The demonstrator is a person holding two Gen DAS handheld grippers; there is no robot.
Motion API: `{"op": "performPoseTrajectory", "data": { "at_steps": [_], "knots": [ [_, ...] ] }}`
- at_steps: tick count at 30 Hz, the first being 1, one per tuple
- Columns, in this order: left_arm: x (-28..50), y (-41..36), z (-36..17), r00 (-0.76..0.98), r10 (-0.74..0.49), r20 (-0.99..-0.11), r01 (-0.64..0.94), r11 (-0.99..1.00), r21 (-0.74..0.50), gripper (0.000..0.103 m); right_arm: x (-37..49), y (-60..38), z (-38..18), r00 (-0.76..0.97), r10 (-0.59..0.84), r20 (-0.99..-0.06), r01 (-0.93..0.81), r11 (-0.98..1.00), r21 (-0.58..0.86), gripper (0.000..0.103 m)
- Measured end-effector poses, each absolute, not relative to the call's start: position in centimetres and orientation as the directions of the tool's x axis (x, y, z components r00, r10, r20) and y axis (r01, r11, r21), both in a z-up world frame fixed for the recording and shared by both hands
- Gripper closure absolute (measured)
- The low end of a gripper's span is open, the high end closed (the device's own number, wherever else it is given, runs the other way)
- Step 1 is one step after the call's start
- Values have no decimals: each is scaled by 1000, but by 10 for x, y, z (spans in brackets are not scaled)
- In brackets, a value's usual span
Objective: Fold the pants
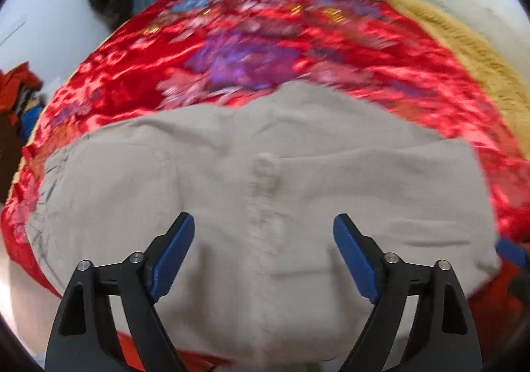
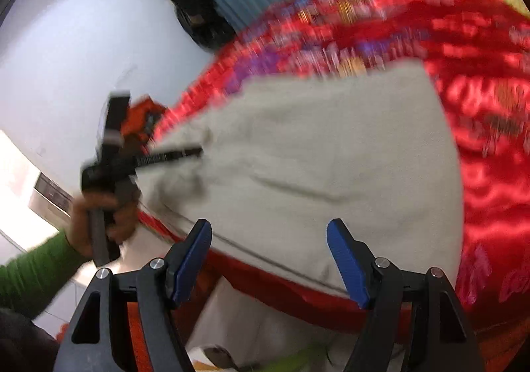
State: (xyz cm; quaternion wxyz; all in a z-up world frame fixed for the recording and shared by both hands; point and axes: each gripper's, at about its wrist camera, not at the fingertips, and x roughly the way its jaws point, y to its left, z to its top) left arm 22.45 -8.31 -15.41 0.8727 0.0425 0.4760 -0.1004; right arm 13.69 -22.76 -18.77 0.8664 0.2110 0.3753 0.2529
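The beige pants [image 1: 265,193] lie flat on the red flowery blanket [image 1: 232,50]. Only the right view shows the person's hand [image 2: 99,216] in a green sleeve [image 2: 36,266], gripping the left gripper [image 2: 185,153] over the pants' edge. Both it and the right gripper [image 2: 269,259] have fingers spread wide, holding nothing.

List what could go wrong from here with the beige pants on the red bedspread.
1. The beige cloth pants lie at the edge of the shiny red floral satin bedspread, with cloth hanging below the edge in the right wrist view; they may slide off.
2. Both the left gripper and right gripper are open and empty; a shallow pinch may grab the bedspread too.
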Motion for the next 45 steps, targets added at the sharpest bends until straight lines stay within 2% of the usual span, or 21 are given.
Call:
{"op": "performPoseTrajectory", "data": {
  "at_steps": [2, 4, 10, 15, 20, 22, 27, 33, 38, 42, 45],
  "knots": [
    [214, -98, -152, 532, -189, -825, 259, 964, -53, 10, 131, -231, -176, 644, 567, -514, -294, 803, 518, 31],
    [210, -111, -157, 518, -211, -829, 294, 954, -59, 10, 132, -233, -176, 660, 532, -530, -267, 826, 496, 31],
    [202, -117, -206, 463, -147, -874, 266, 964, -22, 10, 146, -236, -197, 596, 543, -592, -200, 814, 545, 31],
    [204, -119, -207, 470, -142, -871, 278, 961, -7, 7, 152, -228, -219, 504, 543, -671, -183, 827, 532, 31],
    [208, -114, -211, 471, -142, -870, 254, 967, -20, 2, 148, -229, -206, 555, 538, -634, -218, 830, 513, 31],
    [202, -111, -211, 473, -146, -869, 253, 967, -25, 1, 147, -231, -203, 559, 554, -616, -230, 818, 527, 31],
    [200, -111, -212, 478, -141, -867, 259, 966, -15, 1, 153, -228, -217, 502, 563, -656, -200, 814, 546, 31],
    [199, -111, -212, 483, -146, -864, 265, 964, -15, 1, 145, -233, -198, 591, 526, -612, -217, 834, 508, 31],
    [199, -112, -212, 480, -143, -865, 265, 964, -13, 1, 154, -253, -209, 558, 585, -588, -123, 759, 639, 31],
    [199, -112, -213, 479, -141, -866, 267, 964, -9, 1, 184, -284, -199, 561, 682, -470, -46, 592, 804, 31],
    [199, -112, -213, 480, -141, -866, 268, 963, -8, 1, 229, -286, -201, 454, 738, -500, 19, 552, 833, 31]
  ]
}}
